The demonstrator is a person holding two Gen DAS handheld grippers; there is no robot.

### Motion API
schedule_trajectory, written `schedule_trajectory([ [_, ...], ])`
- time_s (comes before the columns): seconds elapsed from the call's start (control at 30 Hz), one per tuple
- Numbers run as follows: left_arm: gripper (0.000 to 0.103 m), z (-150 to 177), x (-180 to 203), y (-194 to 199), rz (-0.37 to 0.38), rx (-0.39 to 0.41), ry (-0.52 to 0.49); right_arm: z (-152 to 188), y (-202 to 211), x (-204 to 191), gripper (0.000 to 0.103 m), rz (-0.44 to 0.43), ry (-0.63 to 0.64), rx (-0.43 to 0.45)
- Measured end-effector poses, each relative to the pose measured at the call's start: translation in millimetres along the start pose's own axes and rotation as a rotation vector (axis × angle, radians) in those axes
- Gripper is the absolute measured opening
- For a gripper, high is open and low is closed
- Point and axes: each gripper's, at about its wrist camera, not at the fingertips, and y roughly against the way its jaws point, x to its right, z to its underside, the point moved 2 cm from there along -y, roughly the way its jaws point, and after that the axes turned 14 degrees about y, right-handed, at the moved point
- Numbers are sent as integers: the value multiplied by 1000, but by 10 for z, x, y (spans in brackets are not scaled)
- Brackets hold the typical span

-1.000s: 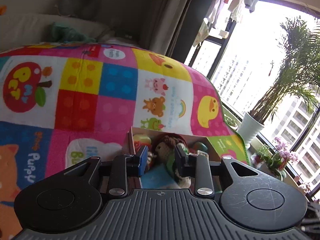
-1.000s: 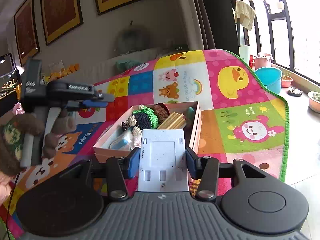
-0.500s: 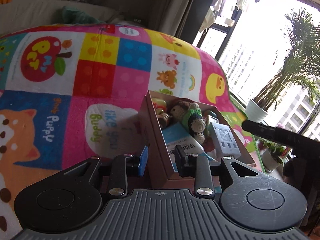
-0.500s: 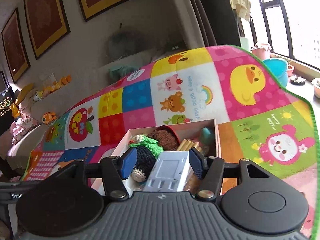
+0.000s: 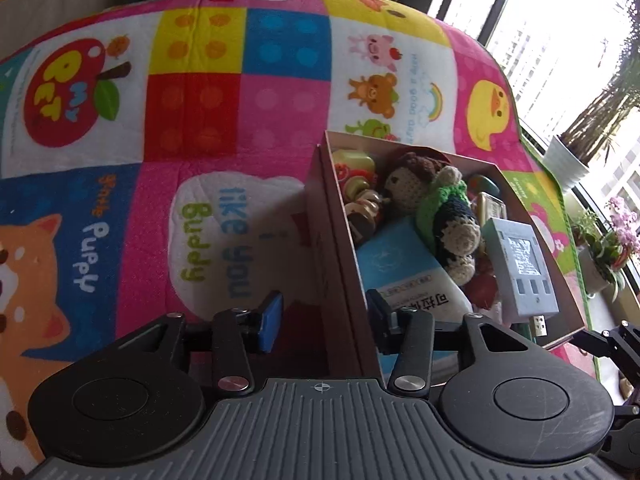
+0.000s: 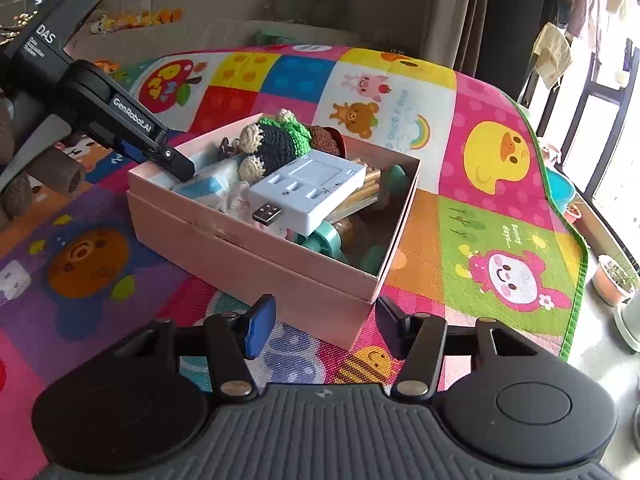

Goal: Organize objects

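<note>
A pink cardboard box [image 6: 256, 256] sits on the colourful play mat [image 6: 500, 208]. It holds a crochet doll [image 6: 280, 142], a white USB hub [image 6: 308, 192], a blue-white packet [image 5: 404, 268] and small toys. My left gripper [image 5: 324, 320] is open, its fingers straddling the box's near wall [image 5: 340, 248]; it also shows in the right wrist view [image 6: 160, 152] at the box's left edge. My right gripper [image 6: 326, 326] is open and empty, just in front of the box's near corner. The hub also shows in the left wrist view [image 5: 520, 268].
The mat's green edge [image 6: 576, 280] ends at a tiled floor with plant pots [image 6: 612, 280] and a blue bowl [image 6: 560, 196] by the window. A sofa [image 6: 280, 28] stands behind the mat.
My right gripper let go of the white USB hub into the box and drew back, open. My left gripper dropped down to the box and its fingers now straddle the near wall.
</note>
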Motion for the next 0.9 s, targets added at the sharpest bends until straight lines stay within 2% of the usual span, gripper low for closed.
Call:
schedule_trajectory([
  [0.23,76,-94,-497,142,-41,79,115,-289,-259,-25,57,-53,-32,17],
  [0.47,100,-447,-1049,141,-94,163,177,-772,-682,-259,57,-76,-19,29],
  [0.63,101,-488,-1147,147,-55,178,188,-886,-795,-345,58,-64,-18,21],
  [0.77,101,-471,-1114,168,-61,206,178,-886,-793,-365,59,-50,-12,8],
  [0.87,100,-417,-1035,312,-82,260,137,-883,-752,-364,61,-25,-42,-8],
  [0.9,100,-383,-1008,407,-80,290,116,-874,-715,-366,66,-27,-63,-13],
])
